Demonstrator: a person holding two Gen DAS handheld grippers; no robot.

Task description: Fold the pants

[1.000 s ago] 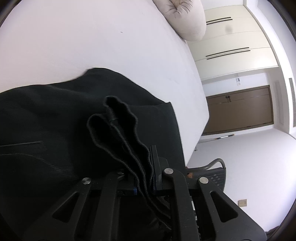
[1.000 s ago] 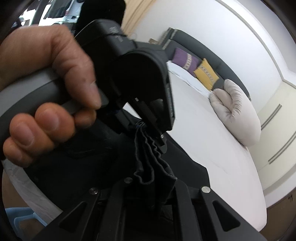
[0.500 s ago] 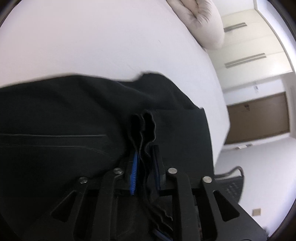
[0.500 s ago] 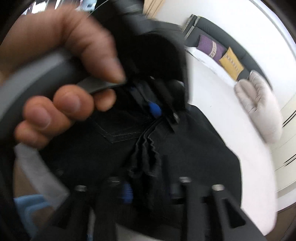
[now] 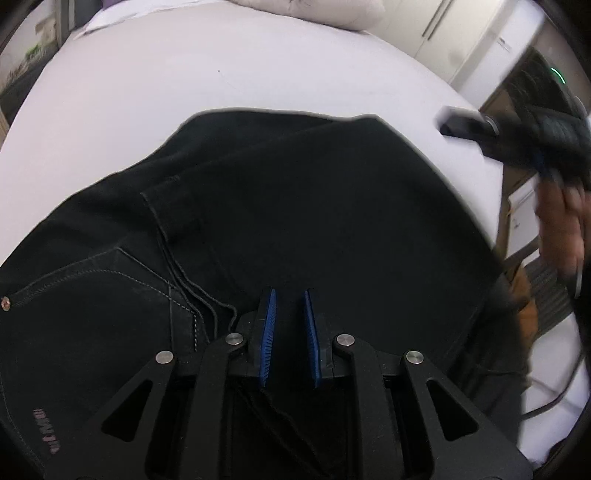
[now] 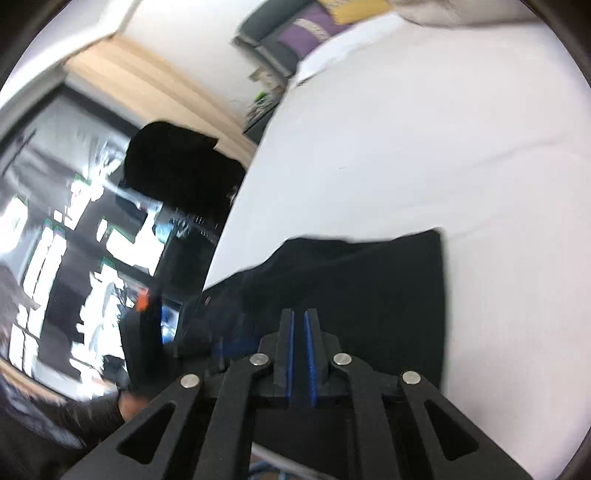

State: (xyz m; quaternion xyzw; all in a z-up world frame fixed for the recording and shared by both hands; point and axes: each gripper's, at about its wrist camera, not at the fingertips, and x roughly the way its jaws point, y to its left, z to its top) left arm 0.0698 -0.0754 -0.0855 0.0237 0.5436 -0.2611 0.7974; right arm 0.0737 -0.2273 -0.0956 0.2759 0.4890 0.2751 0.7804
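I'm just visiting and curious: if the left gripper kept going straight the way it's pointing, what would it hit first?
Most likely the black pants, which lie spread right ahead of the left gripper on the white bed. Its blue pads are apart and empty. Depth is unclear.

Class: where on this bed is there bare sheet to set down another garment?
Bare white sheet lies between the black pants and the pale pillow, and right of the pants' edge in the right wrist view. The near edge is crowded by pants.

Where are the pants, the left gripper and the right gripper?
pants [image 5: 332, 206], left wrist view, flat folded panel
left gripper [image 5: 289, 295], left wrist view, between fingertips
right gripper [image 6: 298, 314], right wrist view, between fingertips
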